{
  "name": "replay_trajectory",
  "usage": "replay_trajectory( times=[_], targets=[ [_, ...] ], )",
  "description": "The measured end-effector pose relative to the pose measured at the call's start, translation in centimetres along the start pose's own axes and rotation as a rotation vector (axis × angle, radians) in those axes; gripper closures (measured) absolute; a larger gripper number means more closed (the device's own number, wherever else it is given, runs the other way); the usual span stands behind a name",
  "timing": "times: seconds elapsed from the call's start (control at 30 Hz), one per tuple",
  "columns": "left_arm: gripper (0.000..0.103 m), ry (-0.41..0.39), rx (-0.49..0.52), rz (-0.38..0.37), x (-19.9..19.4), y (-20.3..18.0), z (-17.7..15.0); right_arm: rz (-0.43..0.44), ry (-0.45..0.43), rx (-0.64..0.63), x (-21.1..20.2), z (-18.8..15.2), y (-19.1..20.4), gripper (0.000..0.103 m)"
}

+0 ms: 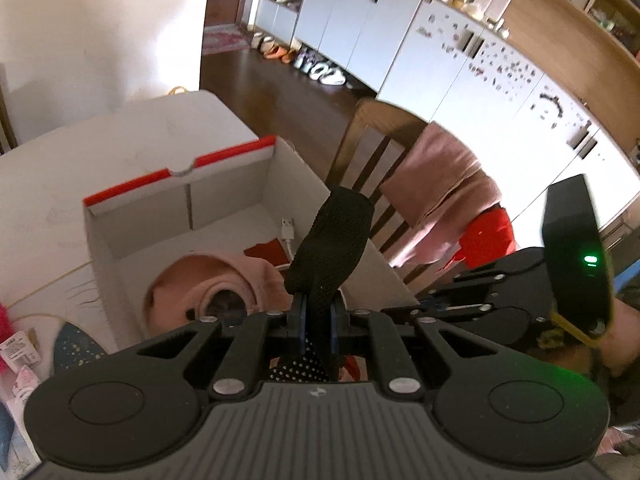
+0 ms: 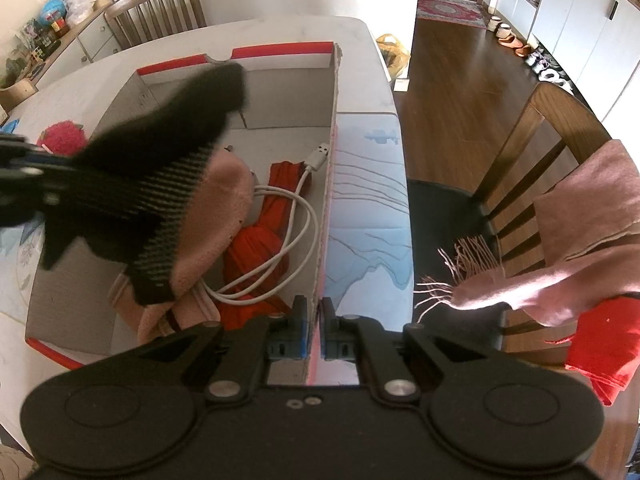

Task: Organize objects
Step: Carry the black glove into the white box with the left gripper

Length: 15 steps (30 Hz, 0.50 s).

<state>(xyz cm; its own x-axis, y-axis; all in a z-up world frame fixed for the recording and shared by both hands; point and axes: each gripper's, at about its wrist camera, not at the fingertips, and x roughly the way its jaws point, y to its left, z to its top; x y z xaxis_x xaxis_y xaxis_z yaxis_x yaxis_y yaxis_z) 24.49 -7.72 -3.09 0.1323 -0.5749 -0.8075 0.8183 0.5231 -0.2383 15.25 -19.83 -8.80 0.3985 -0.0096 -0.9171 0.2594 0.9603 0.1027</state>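
The glove, black knit, is pinched in the left gripper, whose jaws are nearly shut on its cuff, and it hangs over the open box above the pink hat. The right gripper, jaws almost closed, clamps the box's side wall at the 6 o'clock edge of its view. Best to lower the glove well inside before letting go, toward the bare floor at 9 o'clock, clear of the white cable, while the right keeps the box steady.

Box on table; inside it, slipper at left, cable draped over bundled cloth at right. Sock held above the slipper. Chair right of table, scarf hung on it.
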Motion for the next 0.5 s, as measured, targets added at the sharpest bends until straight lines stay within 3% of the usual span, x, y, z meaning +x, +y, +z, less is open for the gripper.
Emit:
replay_trajectory(
  times=[0.5],
  targets=[
    [0.093, 0.130, -0.043, 0.035, 6.8, 0.5, 0.2, 0.009, 0.000, 0.003, 0.0, 0.1, -0.1, 0.098]
  ],
)
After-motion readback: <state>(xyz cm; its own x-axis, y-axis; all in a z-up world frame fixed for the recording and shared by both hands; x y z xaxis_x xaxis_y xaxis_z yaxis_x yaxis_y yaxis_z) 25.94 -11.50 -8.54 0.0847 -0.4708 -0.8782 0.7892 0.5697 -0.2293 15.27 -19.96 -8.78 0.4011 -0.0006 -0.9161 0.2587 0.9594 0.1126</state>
